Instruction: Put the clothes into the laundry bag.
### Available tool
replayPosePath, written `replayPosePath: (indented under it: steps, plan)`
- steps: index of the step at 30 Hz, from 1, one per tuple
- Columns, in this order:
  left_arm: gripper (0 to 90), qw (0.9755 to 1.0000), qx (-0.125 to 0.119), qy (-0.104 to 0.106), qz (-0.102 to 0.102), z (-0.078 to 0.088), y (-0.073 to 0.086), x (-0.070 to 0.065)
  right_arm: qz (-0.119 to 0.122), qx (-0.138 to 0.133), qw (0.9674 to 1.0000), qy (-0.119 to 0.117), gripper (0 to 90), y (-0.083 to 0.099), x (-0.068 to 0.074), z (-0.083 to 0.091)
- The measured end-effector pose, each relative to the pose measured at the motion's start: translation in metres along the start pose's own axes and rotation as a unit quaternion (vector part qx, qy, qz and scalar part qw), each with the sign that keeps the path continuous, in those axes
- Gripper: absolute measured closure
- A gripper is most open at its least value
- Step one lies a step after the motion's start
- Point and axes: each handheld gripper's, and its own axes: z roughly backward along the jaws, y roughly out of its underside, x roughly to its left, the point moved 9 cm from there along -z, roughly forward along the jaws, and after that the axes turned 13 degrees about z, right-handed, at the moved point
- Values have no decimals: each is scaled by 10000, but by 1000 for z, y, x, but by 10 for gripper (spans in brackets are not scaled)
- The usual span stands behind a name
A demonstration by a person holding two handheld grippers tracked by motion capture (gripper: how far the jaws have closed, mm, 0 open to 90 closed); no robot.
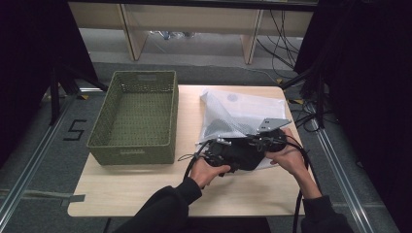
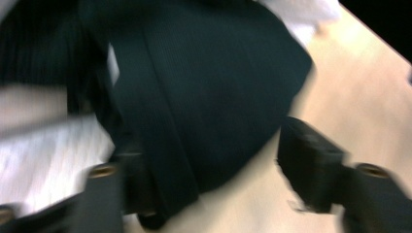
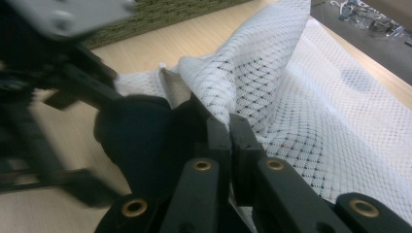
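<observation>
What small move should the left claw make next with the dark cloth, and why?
Probably close the left claw on the dark cloth and push it toward the mesh bag. Its jaws stand apart with the cloth's edge by one of them, while the right claw pinches the bag's edge and lifts it.

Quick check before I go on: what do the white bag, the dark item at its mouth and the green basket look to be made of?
White bag: open mesh fabric, soft; the diamond holes show and it drapes from the right gripper.
Dark item: seemingly knitted cloth, matte, with fine ribbing; blur leaves it uncertain.
Green basket: a woven look, possibly moulded plastic; the walls are stiff with an even lattice.
</observation>
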Motion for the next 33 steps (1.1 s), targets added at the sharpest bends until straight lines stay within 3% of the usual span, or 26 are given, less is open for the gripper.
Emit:
replayPosePath:
  steps: [1,3,5,7,8,9,10,11,14,18,22,23,25,27,28,29,30,33]
  plan:
    - [475,10000,-38,62,58,-4,-3,-1,-78,25,10000,-37,900,0,1,0]
    - [697,9991,-295,191,218,-11,-11,2,-13,-17,10000,-39,900,0,2,0]
    - [802,9971,-496,297,501,-11,-20,6,-33,-50,10000,-75,900,-1,3,0]
    - [844,9959,-694,257,518,-5,-31,9,-44,-29,9999,-132,900,-2,5,1]
    - [850,9951,-841,213,475,-2,-38,11,-18,-87,9998,-149,900,-4,6,3]
    - [852,9953,-892,63,359,1,-42,15,-32,-140,9997,-173,900,-6,7,6]
    - [854,9953,-892,63,359,1,-42,15,-26,-134,9998,-175,900,-8,8,9]
    - [852,9947,-1008,-143,168,0,-49,21,22,-137,9998,-161,900,-10,9,11]
    - [811,9963,-800,-208,241,-12,-39,31,77,15,9999,-148,900,-6,14,12]
    - [693,9969,-720,-281,110,-10,-25,36,-47,263,9992,-285,900,14,22,1]
    - [550,9978,-504,-414,-129,3,-16,38,-34,295,9992,-263,900,20,24,-5]
    - [546,9967,-457,-544,-386,10,-11,40,-71,344,9988,-337,900,21,26,-6]
    - [581,9976,-409,-444,-352,14,-7,39,35,317,9990,-301,900,19,24,-6]
    - [722,9979,-333,-308,-470,11,-7,37,-20,317,9989,-355,900,17,26,-5]
    - [786,9981,-402,-239,-410,7,-10,34,-5,278,9992,-282,900,16,26,-6]
    - [816,9983,-419,-91,-387,4,-12,30,-16,312,9987,-393,900,16,28,-5]
    - [830,9983,-419,-91,-387,4,-12,30,-16,312,9987,-393,900,16,28,-5]
    - [842,9966,-685,-78,-456,-4,-34,21,5,281,9982,-524,900,13,32,-3]
